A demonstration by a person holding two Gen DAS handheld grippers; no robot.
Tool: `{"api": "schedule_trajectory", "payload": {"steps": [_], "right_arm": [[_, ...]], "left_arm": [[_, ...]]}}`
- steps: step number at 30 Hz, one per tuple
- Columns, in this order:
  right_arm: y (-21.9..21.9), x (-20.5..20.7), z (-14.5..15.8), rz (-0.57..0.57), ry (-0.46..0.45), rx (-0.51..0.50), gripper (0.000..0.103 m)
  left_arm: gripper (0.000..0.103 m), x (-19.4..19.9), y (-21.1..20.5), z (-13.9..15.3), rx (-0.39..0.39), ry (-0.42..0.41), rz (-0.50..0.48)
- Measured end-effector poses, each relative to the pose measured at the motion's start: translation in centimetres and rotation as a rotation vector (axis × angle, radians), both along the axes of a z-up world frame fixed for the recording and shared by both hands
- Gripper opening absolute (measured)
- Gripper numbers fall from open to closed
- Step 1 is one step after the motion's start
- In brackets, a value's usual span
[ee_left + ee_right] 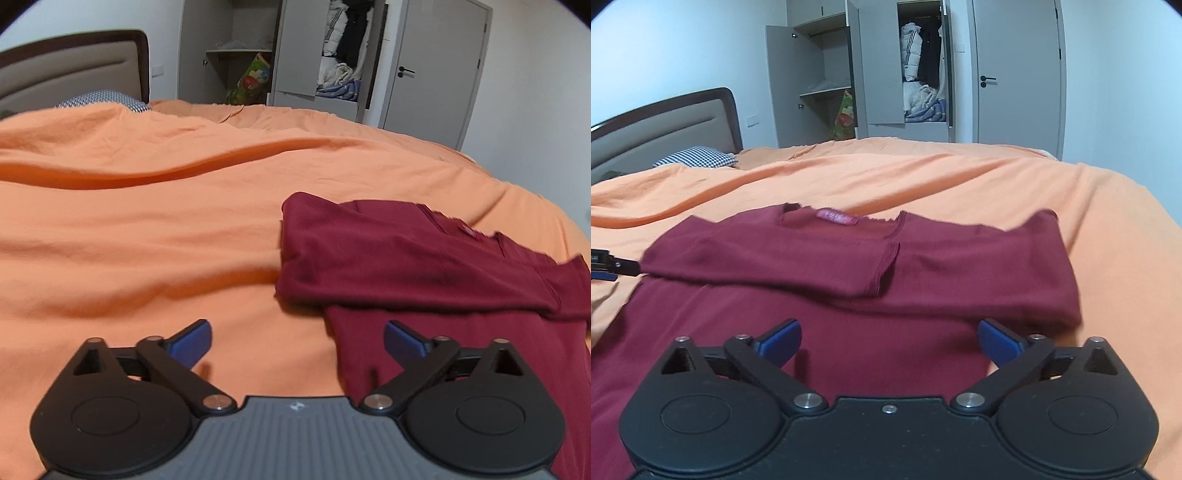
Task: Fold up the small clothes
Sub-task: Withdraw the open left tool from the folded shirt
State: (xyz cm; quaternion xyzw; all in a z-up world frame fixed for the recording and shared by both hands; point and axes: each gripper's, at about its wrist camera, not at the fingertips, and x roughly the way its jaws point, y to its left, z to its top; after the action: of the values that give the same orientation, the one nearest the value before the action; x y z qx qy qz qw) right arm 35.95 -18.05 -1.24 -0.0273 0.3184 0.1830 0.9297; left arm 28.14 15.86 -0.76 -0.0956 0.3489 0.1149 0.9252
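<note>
A dark red shirt (pixel 849 280) lies on the orange bed cover (pixel 960 177), both sleeves folded in across its upper part, a pink neck label (pixel 837 217) at the collar. My right gripper (pixel 889 343) is open and empty, just above the shirt's lower body. My left gripper (pixel 297 341) is open and empty, over the shirt's left edge; the shirt (pixel 424 266) lies to its right. The left gripper's tip also shows at the left edge of the right wrist view (pixel 605 266), beside the shirt's left shoulder.
The orange cover (pixel 147 240) is wrinkled and spreads far to the left. A checked pillow (pixel 696 157) and headboard (pixel 665 122) are at the far left. An open wardrobe (pixel 871 74) with clothes and a closed door (pixel 1019 74) stand behind the bed.
</note>
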Motion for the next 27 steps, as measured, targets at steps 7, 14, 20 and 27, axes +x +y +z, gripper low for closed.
{"api": "schedule_trajectory", "payload": {"steps": [7,14,20,27], "right_arm": [[-2.0,-6.9,1.4,-0.004,-0.014,-0.017,0.102],[-1.4,-12.7,2.4,0.013,-0.054,-0.048,0.102],[-0.5,-17.1,3.1,0.059,-0.079,-0.046,0.102],[-0.2,-21.6,2.8,0.089,-0.094,-0.053,0.102]], "left_arm": [[0.102,-4.9,-3.3,1.7,0.04,-0.022,-0.04],[0.103,-9.1,-6.3,2.9,0.073,-0.042,-0.101],[0.103,-12.3,-7.8,2.6,0.113,-0.043,-0.103],[0.103,-14.6,-8.0,1.1,0.071,-0.009,-0.093]]}}
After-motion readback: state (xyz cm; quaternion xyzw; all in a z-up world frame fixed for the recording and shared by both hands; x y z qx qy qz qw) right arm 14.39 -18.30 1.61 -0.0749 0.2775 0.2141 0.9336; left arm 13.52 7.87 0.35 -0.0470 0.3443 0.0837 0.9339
